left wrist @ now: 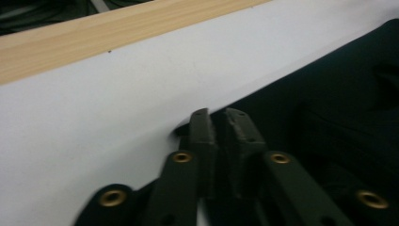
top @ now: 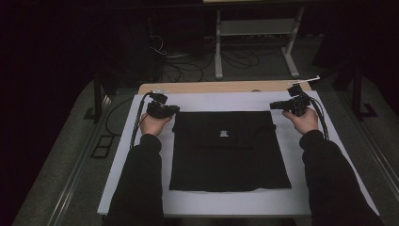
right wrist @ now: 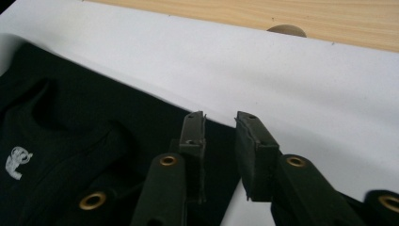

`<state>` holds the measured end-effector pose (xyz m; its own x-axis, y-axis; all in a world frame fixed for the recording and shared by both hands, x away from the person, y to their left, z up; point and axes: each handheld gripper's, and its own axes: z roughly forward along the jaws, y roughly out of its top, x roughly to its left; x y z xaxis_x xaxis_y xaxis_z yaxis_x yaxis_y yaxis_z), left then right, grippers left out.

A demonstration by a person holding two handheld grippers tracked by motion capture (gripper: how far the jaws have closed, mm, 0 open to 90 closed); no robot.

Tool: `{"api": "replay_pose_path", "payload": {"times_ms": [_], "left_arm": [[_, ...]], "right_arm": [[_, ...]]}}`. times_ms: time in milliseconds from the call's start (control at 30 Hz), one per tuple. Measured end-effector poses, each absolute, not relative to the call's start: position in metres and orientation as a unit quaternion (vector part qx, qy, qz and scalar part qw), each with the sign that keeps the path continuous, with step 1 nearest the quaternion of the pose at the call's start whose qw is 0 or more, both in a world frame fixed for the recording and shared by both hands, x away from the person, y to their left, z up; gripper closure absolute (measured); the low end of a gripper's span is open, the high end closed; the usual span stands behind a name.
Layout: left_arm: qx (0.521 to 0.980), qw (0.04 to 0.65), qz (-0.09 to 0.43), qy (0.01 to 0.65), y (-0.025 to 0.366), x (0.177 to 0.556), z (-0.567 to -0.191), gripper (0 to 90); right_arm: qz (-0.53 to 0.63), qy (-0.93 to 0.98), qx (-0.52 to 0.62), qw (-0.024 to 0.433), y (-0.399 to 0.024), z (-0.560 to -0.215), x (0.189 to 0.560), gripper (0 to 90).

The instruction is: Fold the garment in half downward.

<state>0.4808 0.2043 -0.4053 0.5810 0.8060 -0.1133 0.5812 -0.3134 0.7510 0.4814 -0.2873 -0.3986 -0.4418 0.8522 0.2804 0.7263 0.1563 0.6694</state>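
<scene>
While the folded black garment [top: 229,150] lies flat on the white sheet [top: 207,101], its far corners are released: left gripper [left wrist: 217,123] and right gripper [right wrist: 220,127] are parted; withdrawal is probably needed next.

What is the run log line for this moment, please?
left gripper: open, at black garment corner | right gripper: open, at other corner | garment: folded on white sheet
</scene>
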Motion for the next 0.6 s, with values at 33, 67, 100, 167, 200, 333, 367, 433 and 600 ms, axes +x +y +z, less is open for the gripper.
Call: {"api": "replay_pose_path", "payload": {"times_ms": [33,67,100,167,200,333,367,433,600], "left_arm": [[0.799,0.39,0.143,0.435,0.205,0.48,-0.404,70.3],[0.799,0.391,0.14,0.435,0.205,0.48,-0.403,67.5],[0.797,0.394,0.139,0.437,0.205,0.479,-0.401,64.1],[0.795,0.395,0.141,0.439,0.206,0.477,-0.398,55.6],[0.794,0.395,0.141,0.439,0.205,0.475,-0.396,50.9],[0.796,0.402,0.13,0.433,0.204,0.472,-0.389,38.8],[0.796,0.402,0.13,0.433,0.204,0.472,-0.389,35.2],[0.795,0.414,0.116,0.428,0.203,0.47,-0.386,29.2],[0.793,0.432,0.095,0.418,0.201,0.468,-0.383,15.3]], "right_arm": [[0.385,0.757,0.523,0.081,-0.288,-0.398,0.48,67.2],[0.382,0.758,0.522,0.085,-0.288,-0.396,0.479,64.8],[0.383,0.758,0.521,0.087,-0.289,-0.395,0.478,63.1],[0.384,0.757,0.522,0.088,-0.29,-0.392,0.477,56.7],[0.386,0.757,0.52,0.089,-0.29,-0.39,0.476,52.0],[0.392,0.76,0.51,0.089,-0.287,-0.385,0.472,41.3],[0.392,0.76,0.51,0.089,-0.287,-0.385,0.472,41.3],[0.395,0.766,0.499,0.092,-0.283,-0.382,0.47,35.8],[0.407,0.77,0.483,0.094,-0.277,-0.377,0.467,28.6]]}}
